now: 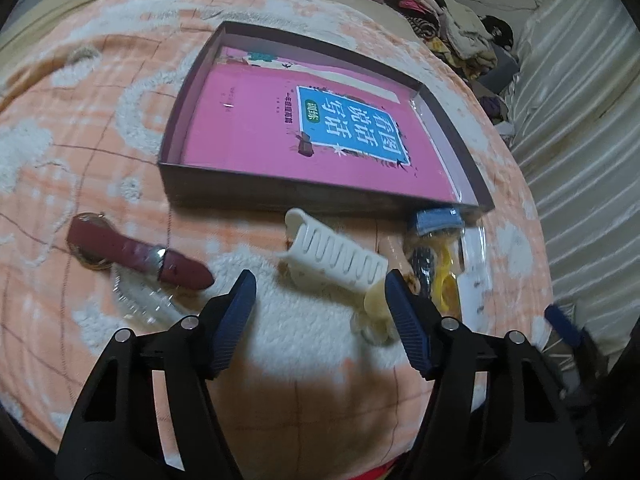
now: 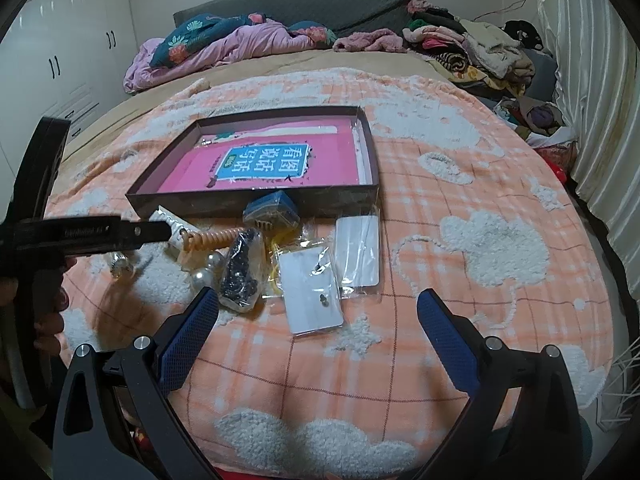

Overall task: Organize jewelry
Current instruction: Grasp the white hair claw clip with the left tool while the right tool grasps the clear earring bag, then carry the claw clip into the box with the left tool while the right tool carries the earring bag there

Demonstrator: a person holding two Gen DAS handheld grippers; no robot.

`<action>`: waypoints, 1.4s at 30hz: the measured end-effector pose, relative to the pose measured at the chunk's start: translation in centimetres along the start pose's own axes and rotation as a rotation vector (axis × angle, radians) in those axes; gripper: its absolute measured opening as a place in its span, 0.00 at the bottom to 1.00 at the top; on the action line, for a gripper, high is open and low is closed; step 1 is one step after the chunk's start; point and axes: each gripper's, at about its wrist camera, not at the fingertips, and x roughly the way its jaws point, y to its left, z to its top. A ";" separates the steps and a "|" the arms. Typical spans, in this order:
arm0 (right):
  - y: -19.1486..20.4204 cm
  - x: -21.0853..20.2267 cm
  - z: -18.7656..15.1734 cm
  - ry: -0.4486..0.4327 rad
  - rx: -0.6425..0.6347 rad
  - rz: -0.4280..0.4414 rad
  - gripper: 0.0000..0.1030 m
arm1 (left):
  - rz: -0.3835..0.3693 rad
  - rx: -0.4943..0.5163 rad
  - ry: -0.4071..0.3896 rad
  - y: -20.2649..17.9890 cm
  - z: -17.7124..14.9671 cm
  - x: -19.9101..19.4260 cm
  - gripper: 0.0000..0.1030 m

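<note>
Hovering over the orange blanket [image 1: 100,128], the left gripper [image 1: 320,284] stood partly open and empty, the white hair claw [image 1: 336,252] lying just beyond its fingertips, before the box [image 1: 280,198]. Open wide, the right gripper [image 2: 318,300] held nothing, earring cards [image 2: 316,292] between its tips.

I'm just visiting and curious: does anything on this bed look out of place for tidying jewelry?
Yes: the box holds only a pink book, while the hair claw, pearls and earring cards lie jumbled on the blanket outside it.
</note>
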 end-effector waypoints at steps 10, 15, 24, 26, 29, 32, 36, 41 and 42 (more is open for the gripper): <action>-0.3 4.2 0.0 0.057 0.020 -0.008 0.87 | -0.050 -0.116 0.039 0.9 1.2 2.6 0.56; -0.2 6.0 0.0 0.080 -0.003 -0.022 0.81 | -0.056 -0.134 0.022 1.2 1.6 3.1 0.46; -0.6 7.4 -0.3 0.083 -0.023 -0.025 0.47 | -0.054 -0.101 -0.025 1.1 1.5 2.6 0.34; -0.6 7.3 -0.2 0.079 -0.022 -0.018 0.36 | -0.060 -0.099 -0.029 1.1 1.6 2.5 0.33; -1.0 6.5 -0.3 0.068 -0.006 0.006 0.35 | -0.069 -0.092 -0.039 1.2 1.7 2.0 0.30; -1.4 5.3 -0.4 0.046 0.012 0.029 0.34 | -0.072 -0.082 -0.058 1.4 1.6 1.1 0.30; -2.1 3.8 -0.5 0.021 0.052 0.042 0.34 | -0.069 -0.062 -0.095 1.3 1.6 -0.5 0.29; -3.9 2.7 -0.3 0.002 0.116 0.034 0.34 | -0.073 -0.039 -0.144 0.9 2.2 -2.3 0.28; -4.4 2.4 -0.3 -0.004 0.131 0.029 0.34 | -0.074 -0.034 -0.155 0.8 2.4 -2.6 0.28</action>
